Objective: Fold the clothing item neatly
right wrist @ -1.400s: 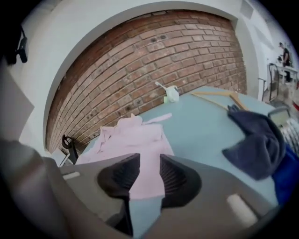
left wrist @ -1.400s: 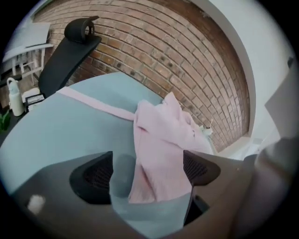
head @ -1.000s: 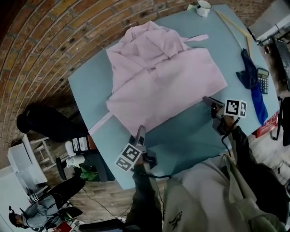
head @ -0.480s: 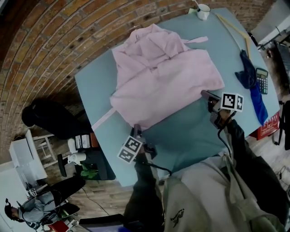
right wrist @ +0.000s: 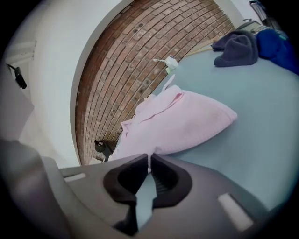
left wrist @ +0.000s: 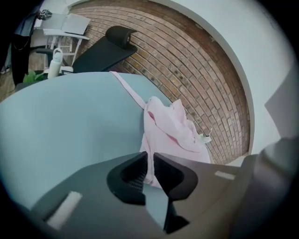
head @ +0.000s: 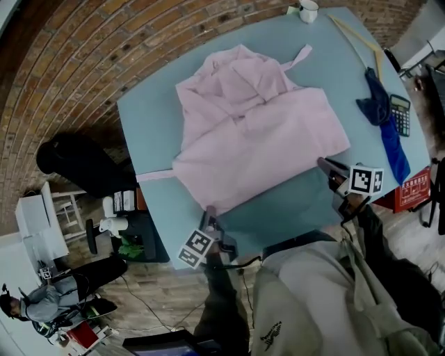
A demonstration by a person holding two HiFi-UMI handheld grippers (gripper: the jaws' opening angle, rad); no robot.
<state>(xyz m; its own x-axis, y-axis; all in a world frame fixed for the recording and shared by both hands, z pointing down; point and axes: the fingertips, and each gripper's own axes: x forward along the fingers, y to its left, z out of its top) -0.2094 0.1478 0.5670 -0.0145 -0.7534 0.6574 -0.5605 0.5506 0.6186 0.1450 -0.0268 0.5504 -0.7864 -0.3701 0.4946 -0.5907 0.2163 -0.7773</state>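
Observation:
A pale pink garment [head: 257, 132] lies spread on the light blue table [head: 149, 118], its collar end bunched at the far side. My left gripper [head: 210, 211] is at the near left corner of the hem, and in the left gripper view the pink cloth [left wrist: 173, 126] runs down between its narrow jaws [left wrist: 150, 164]. My right gripper [head: 324, 164] is at the near right corner. Its jaws [right wrist: 149, 164] are closing, with a thin edge of the garment [right wrist: 187, 121] pinched between the tips. A pink strap [head: 154, 175] trails left off the hem.
A white mug [head: 308, 10] stands at the table's far edge. A wooden stick [head: 354, 38], a dark blue cloth [head: 381, 111] and a calculator [head: 401, 115] lie along the right side. A black chair [head: 76, 167] stands off the left edge, by the brick wall.
Both grippers went from open beside the near hem to closed on its two corners. The strap at the collar has swung up, and the left strap now lies flatter.

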